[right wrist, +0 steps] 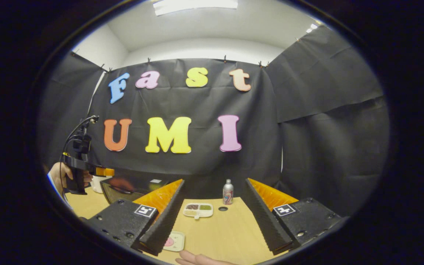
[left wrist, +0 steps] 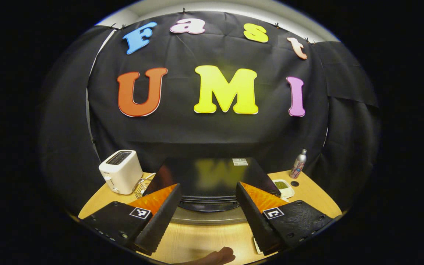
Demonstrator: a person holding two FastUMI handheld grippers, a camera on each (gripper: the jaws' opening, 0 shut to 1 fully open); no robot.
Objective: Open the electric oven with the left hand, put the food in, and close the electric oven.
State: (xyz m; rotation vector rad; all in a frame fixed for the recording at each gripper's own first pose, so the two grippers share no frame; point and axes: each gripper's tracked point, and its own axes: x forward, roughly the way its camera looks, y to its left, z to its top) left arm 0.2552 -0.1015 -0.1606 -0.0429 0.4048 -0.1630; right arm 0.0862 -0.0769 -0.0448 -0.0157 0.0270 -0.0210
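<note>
At the middle of the wooden table (left wrist: 201, 239), straight ahead in the left gripper view, the electric oven (left wrist: 206, 176) is being faced, a dark glossy box with its door handle (left wrist: 208, 208) running across the front edge; door is being judged closed. In the right gripper view the oven (right wrist: 131, 187) is sitting at the left, beside the left gripper (right wrist: 103, 171) held by a hand (right wrist: 59, 176).

Left gripper (left wrist: 208, 200) is being held with fingers wide apart, nothing between them, hovering just in front of the handle. Right gripper (right wrist: 214, 217) is likewise being held spread and empty.

Step in hand is being judged as reaching for the handle. To do it well, fingers should be centred on the bar, closed squarely, then the door swung down along its hinge arc, not yanked outward.

Containers: a divided dish (right wrist: 198, 210) is holding green, brown and pale fillings; it is lying just right of the oven. A small plate (right wrist: 174, 241) with something pink is lying near the front edge, probably the food. A slim bottle (right wrist: 228, 192) is standing behind the dish. A white toaster (left wrist: 120, 171) is standing left of the oven, wire rack (left wrist: 142, 187) beside it.
</note>
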